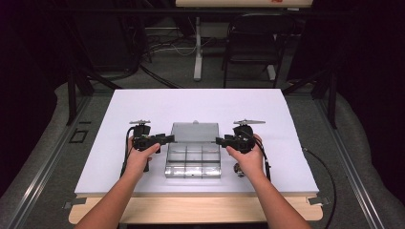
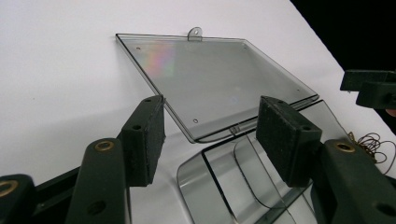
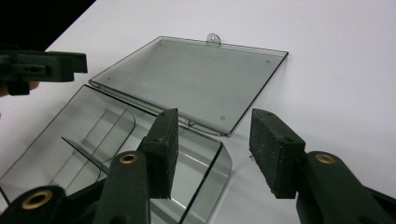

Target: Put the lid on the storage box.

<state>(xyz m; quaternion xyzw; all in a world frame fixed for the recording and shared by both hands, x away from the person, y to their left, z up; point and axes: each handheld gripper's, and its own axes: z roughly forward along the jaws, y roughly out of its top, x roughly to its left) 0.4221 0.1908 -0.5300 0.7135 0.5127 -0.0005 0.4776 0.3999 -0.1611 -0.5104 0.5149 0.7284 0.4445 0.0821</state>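
A clear plastic compartment box (image 1: pixel 193 163) lies open on the white table, its flat lid (image 1: pixel 195 131) folded back behind it. My left gripper (image 1: pixel 171 139) is at the box's left hinge corner, pointing right. In the left gripper view its jaws (image 2: pixel 212 100) stand open, straddling the lid (image 2: pixel 210 79) and the tray corner (image 2: pixel 224 172) without pressing on them. My right gripper (image 1: pixel 218 140) faces it from the right hinge corner. In the right gripper view its jaws (image 3: pixel 215 114) are open over the lid's corner (image 3: pixel 196 79) and the divided tray (image 3: pixel 107 140).
A small tangle of thin wire (image 2: pixel 369 142) lies on the table to the right of the box, by the right hand (image 1: pixel 239 170). The white table top (image 1: pixel 143 107) has a wooden front edge (image 1: pixel 191 210). A dark chair (image 1: pixel 253 43) stands beyond the table.
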